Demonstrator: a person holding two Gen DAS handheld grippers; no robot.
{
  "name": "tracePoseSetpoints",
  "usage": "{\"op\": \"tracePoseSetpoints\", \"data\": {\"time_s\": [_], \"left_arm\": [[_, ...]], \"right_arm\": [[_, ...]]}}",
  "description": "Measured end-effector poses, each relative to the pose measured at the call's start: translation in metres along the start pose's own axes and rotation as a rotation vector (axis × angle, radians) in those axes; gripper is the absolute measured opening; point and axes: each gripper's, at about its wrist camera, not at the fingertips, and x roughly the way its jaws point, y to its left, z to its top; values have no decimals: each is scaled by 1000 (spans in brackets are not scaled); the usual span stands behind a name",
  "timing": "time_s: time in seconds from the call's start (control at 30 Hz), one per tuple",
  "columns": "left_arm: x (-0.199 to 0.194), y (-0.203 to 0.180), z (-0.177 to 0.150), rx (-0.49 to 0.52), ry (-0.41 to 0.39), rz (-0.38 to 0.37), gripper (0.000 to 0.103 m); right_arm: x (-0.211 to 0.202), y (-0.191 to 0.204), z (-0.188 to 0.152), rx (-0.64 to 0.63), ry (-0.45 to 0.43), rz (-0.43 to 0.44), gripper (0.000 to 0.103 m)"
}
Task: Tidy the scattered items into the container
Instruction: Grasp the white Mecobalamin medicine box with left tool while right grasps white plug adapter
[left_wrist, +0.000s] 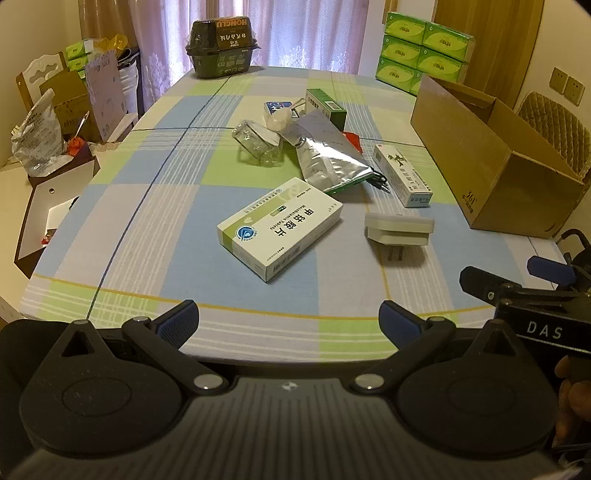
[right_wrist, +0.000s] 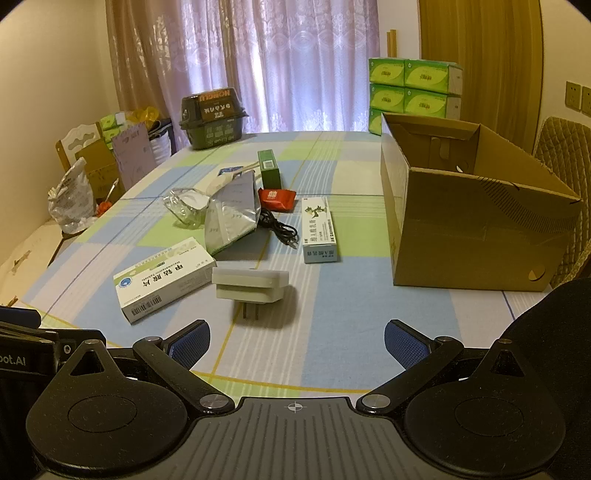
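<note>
Both grippers hover over the near edge of the desk (left_wrist: 122, 221), jaws spread wide and empty.

The left gripper (left_wrist: 289, 325) and right gripper (right_wrist: 297, 343) hold nothing. The scattered items lie mid-desk: a white tablet box (right_wrist: 162, 278) just beside a white plug adapter (right_wrist: 250, 283), a silver foil pouch (right_wrist: 231, 212) partly over a clear glass jar (left_wrist: 258, 142), a black cable (right_wrist: 279, 227), a red packet (right_wrist: 277, 197), a long ointment box (right_wrist: 319, 229) and a green box (right_wrist: 269, 168). The open cardboard box (right_wrist: 476, 229) stands at the desk's right side, apart from them.
</note>
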Motion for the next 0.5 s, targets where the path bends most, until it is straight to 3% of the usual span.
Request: {"op": "tracePoseSetpoints", "data": {"time_s": [0.5], "left_arm": [[-3, 1, 2, -2, -9, -26, 102]], "right_arm": [[2, 2, -1, -11, 9, -6, 103]]}}
